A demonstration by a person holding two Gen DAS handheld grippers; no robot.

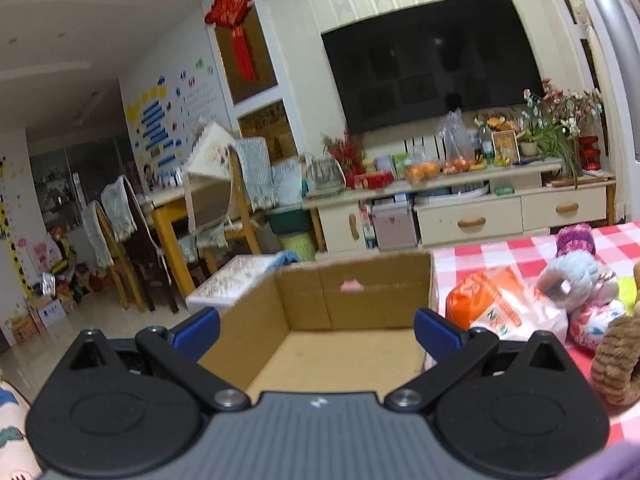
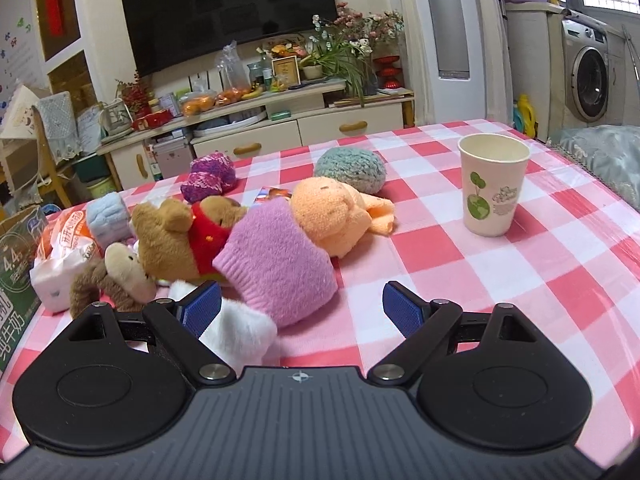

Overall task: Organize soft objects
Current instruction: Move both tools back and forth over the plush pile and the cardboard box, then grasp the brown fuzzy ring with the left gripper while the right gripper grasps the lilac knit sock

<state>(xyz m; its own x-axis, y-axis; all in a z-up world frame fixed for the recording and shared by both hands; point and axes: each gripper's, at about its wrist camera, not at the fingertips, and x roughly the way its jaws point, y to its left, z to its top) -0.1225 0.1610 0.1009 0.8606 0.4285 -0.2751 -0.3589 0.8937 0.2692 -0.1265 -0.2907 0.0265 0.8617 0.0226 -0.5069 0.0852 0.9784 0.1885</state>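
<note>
My left gripper [image 1: 316,330] hangs open over an empty cardboard box [image 1: 340,308] at the table's left edge. My right gripper [image 2: 302,306] is open just above the red-checked tablecloth [image 2: 460,280], with a pink knitted piece [image 2: 276,268] and a white fluffy piece [image 2: 240,332] near its left finger. Behind them lie an orange plush [image 2: 332,212], a brown bear in a red top [image 2: 180,236], a smaller brown plush [image 2: 116,276], a blue fluffy roll [image 2: 108,216], purple yarn [image 2: 208,176] and a teal yarn ball [image 2: 350,170].
A paper cup [image 2: 492,190] stands upright on the right of the table. An orange-and-white tissue pack [image 2: 64,256] lies beside the box, whose green printed side [image 2: 16,264] shows at the left. A TV cabinet [image 2: 280,120] stands beyond the table, dining chairs [image 1: 120,240] to the left.
</note>
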